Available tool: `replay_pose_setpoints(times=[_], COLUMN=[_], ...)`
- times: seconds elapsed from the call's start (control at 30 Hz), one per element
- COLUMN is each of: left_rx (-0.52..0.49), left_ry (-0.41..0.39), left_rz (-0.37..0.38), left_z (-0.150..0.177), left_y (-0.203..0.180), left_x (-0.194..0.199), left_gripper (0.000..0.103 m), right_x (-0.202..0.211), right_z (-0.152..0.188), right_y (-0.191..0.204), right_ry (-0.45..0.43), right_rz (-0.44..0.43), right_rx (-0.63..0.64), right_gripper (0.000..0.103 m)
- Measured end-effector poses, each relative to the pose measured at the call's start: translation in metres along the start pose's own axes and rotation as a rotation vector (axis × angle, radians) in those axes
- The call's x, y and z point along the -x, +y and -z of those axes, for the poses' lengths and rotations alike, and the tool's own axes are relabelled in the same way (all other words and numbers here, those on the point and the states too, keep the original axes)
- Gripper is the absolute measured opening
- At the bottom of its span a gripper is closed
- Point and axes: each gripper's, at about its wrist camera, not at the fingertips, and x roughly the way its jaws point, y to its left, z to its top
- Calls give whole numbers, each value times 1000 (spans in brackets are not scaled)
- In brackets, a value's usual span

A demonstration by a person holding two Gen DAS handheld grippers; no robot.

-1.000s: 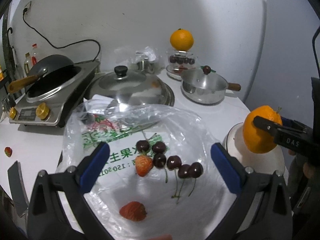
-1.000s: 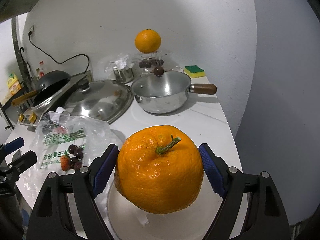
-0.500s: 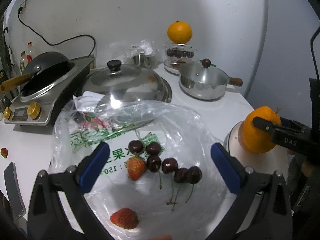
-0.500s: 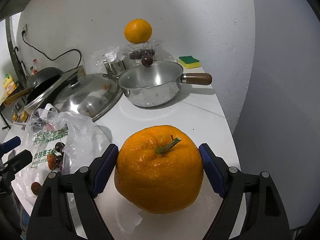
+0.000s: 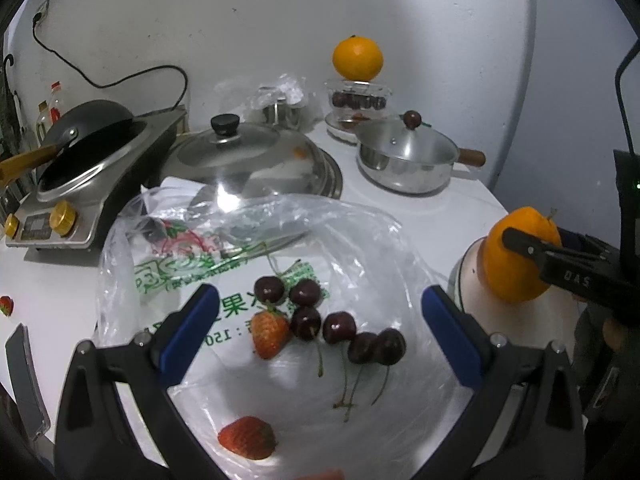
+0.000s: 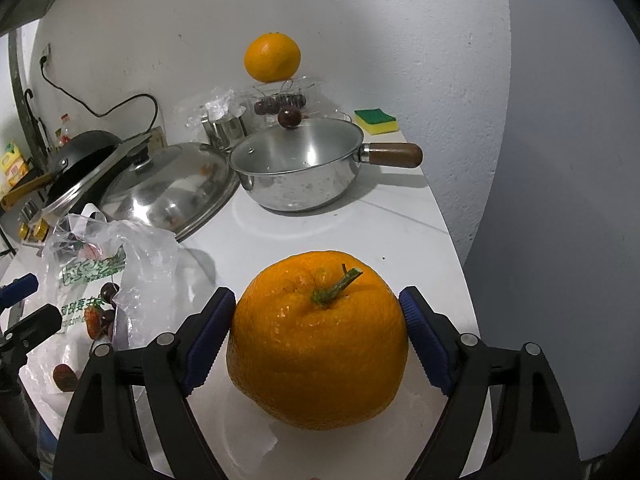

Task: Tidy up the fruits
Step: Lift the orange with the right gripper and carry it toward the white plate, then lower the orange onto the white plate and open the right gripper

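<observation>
White counter scene: my right gripper pinches an orange above a plate, left gripper spread wide over bagged cherries.

Both grippers are matte black plastic frames with triangular cut-outs and silver screws at the joints; the left gripper carries smooth blue pads on its two fingers, while the right gripper has ribbed blue pads. Seen from the left wrist, the right gripper shows the white letters "DAS" on one black finger, with a black cable and a small green light behind it.
</observation>
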Motion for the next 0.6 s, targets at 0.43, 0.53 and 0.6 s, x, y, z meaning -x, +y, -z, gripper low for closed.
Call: replay_pose_setpoints(times=[0.43,0.53,0.6], left_rx=[6,8,9], left_ry=[-10,-15,-18], left_rz=[1,1,3], left_z=[2,3,3], left_y=[7,9,10], left_x=[7,10,12], left_gripper=[102,102,102], right_x=[0,7,10], right_z=[0,0,-1], right_y=[5,8,8], right_ry=[-5,-39,-53], right_rz=[23,33,35], right_rx=[28,36,38], right_gripper=[88,88,88])
